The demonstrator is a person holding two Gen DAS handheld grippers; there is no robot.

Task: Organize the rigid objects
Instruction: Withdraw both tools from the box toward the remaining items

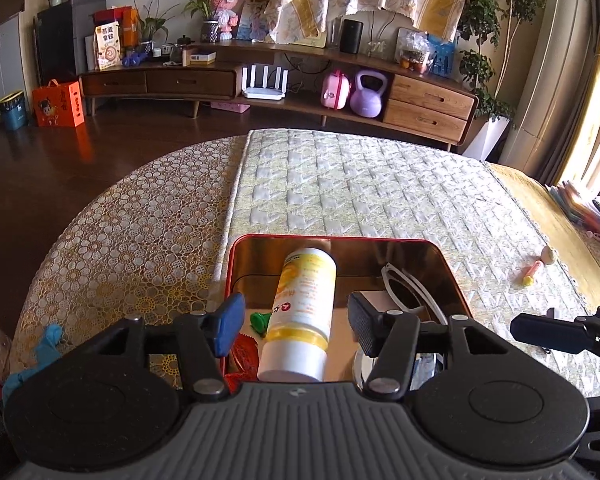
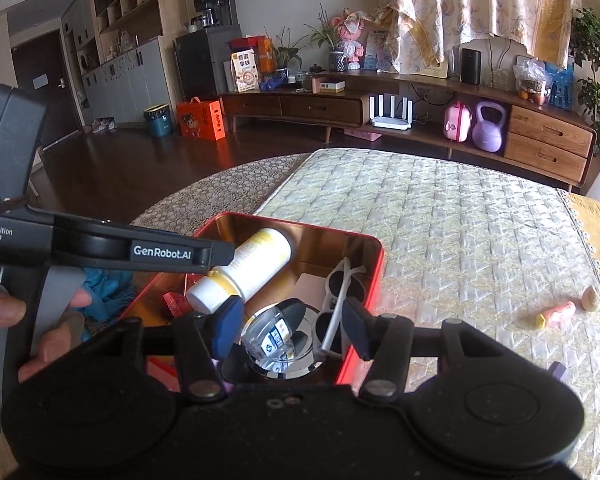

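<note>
the left claw (image 1: 296,322) hangs spread over the white and yellow plastic bottle (image 1: 302,316) lying in the red metal tin (image 1: 440,258); the right claw (image 2: 292,330), also spread, hovers above white-framed sunglasses (image 2: 338,300) there.

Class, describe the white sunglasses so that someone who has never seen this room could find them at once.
Start at the quilted mat covering the round table, then find the red tin box on it. The white sunglasses lie inside along its right wall, beside a white and yellow bottle; they alone have dark lenses in a thin white frame.
</note>
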